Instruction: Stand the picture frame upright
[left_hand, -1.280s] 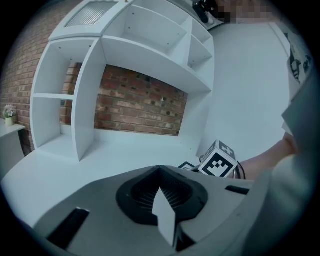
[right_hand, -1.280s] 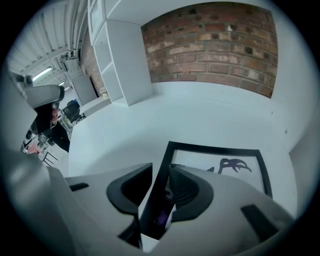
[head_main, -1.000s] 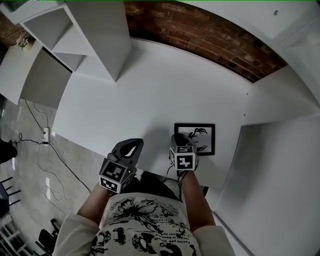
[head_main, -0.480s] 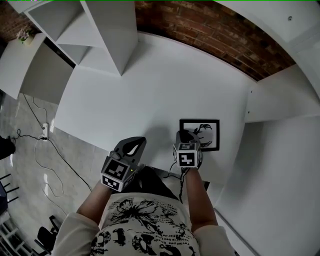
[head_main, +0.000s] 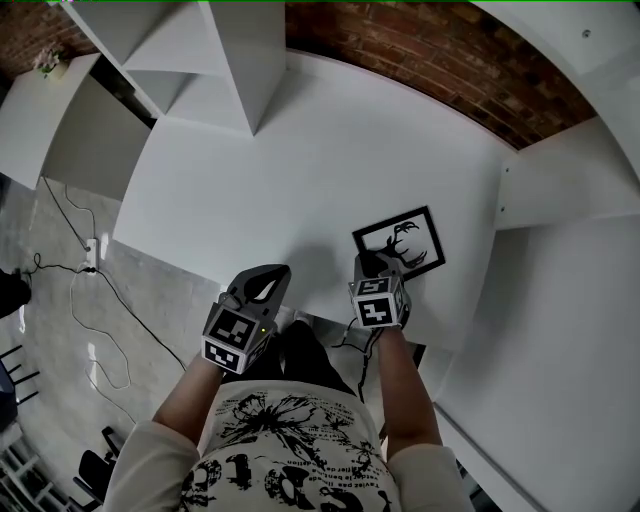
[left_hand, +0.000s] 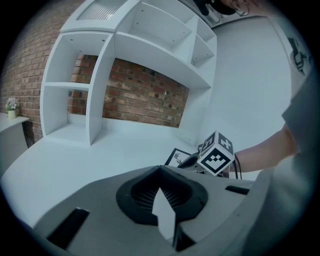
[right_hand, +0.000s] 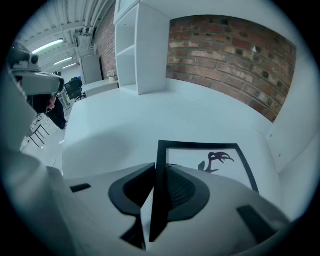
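A black-edged picture frame with a dark antler drawing lies skewed on the white table, near its front right. My right gripper is shut on the frame's near left edge. Its jaws have just been closing, and in the right gripper view that black edge runs straight between them while the picture stretches away beyond. My left gripper hovers over the table's front edge, left of the frame, shut with nothing in it. The left gripper view shows the frame behind the right gripper's marker cube.
A white shelf unit stands at the table's back left against a brick wall. A white side panel closes the right. Cables lie on the floor to the left. A person stands far off.
The picture frame has turned on the table, so it now sits at a slant with its far right corner swung away. Both grippers have shifted a little toward the table.
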